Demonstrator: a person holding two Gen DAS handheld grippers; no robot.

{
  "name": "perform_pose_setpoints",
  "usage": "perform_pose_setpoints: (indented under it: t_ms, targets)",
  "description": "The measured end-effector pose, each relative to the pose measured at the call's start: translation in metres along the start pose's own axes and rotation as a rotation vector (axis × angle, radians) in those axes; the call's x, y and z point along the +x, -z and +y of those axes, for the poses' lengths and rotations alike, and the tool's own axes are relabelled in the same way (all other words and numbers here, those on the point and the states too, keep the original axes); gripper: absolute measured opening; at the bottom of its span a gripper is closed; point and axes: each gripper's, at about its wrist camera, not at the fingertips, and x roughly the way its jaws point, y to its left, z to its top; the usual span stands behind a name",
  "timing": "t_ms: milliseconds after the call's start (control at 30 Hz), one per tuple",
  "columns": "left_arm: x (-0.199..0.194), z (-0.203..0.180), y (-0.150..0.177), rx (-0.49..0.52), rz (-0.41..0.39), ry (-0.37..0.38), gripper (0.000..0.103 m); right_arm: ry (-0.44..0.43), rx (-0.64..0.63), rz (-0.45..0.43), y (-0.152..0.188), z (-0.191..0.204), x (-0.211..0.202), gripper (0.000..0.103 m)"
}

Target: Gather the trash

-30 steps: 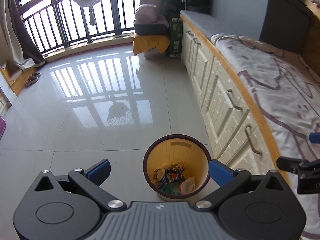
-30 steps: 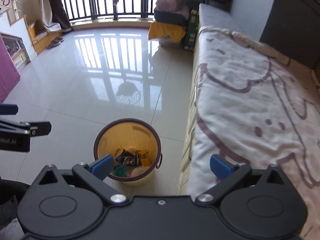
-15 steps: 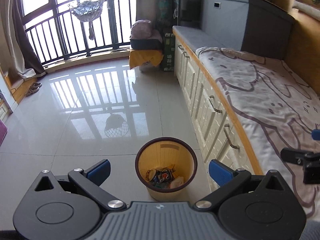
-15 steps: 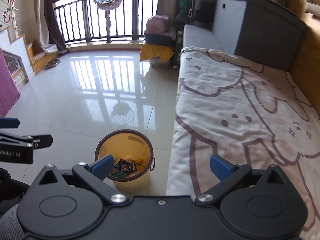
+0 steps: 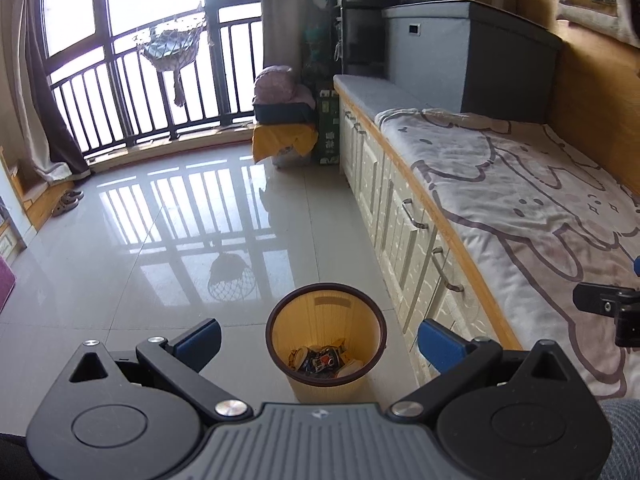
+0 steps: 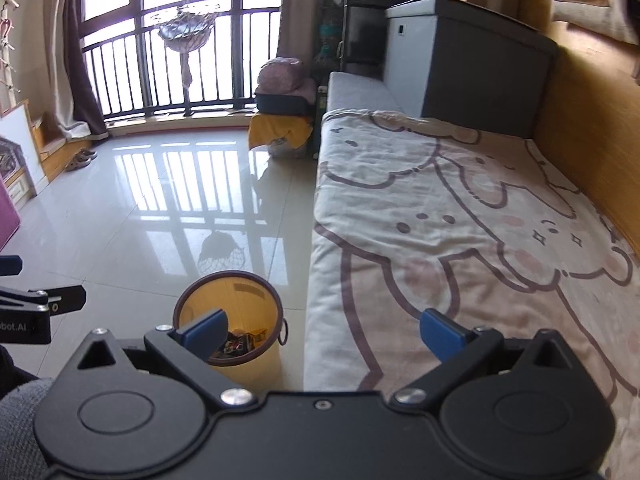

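Nearest the cameras, both tools hang above the floor with nothing in them. The left gripper [image 5: 318, 342] has its blue pads spread wide, and between them, lower down, stands the bin [image 5: 326, 322]. The right gripper [image 6: 320, 330] is just as wide apart, its left pad overlapping the bin [image 6: 229, 312] in that view and its right pad over the blanket [image 6: 460, 240]. Both are probably held high and slack because there is nothing to grip just now.

The bin is the landmark: a yellow tub with a dark rim, standing on the tiled floor [image 5: 160, 240] just beside the drawer fronts [image 5: 404, 236] of the bed. Its place seems chosen so that scraps from bed or floor fall in easily. The trash [image 5: 326, 360] lies at the bottom of the bin, a small heap of wrappers and what look like lids. No loose litter shows on the floor around the bin or on the blanket, so the collecting looks finished or nearly so.

Beyond the bin the floor runs clear to a yellow-draped stack [image 5: 284, 136] and the railing [image 5: 140, 96], with a grey box [image 5: 468, 52] at the bed's far end.
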Motion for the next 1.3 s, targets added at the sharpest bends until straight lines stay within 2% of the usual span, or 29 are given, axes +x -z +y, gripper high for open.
perform_pose_setpoints:
  t_ms: [333,567,1300]
  targets:
    - [-0.004,0.003,0.011,-0.037,-0.047,0.005,0.103,0.038,0.029,-0.061,0.017,0.0,-0.005,0.103]
    - [-0.004,0.002,0.016,-0.041,-0.051,0.015,0.103,0.047,0.041,-0.105,0.025,0.002,-0.009,0.103]
    - [0.0,0.004,0.019,-0.059,-0.041,0.02,0.103,0.066,0.032,-0.114,0.031,0.006,-0.007,0.103]
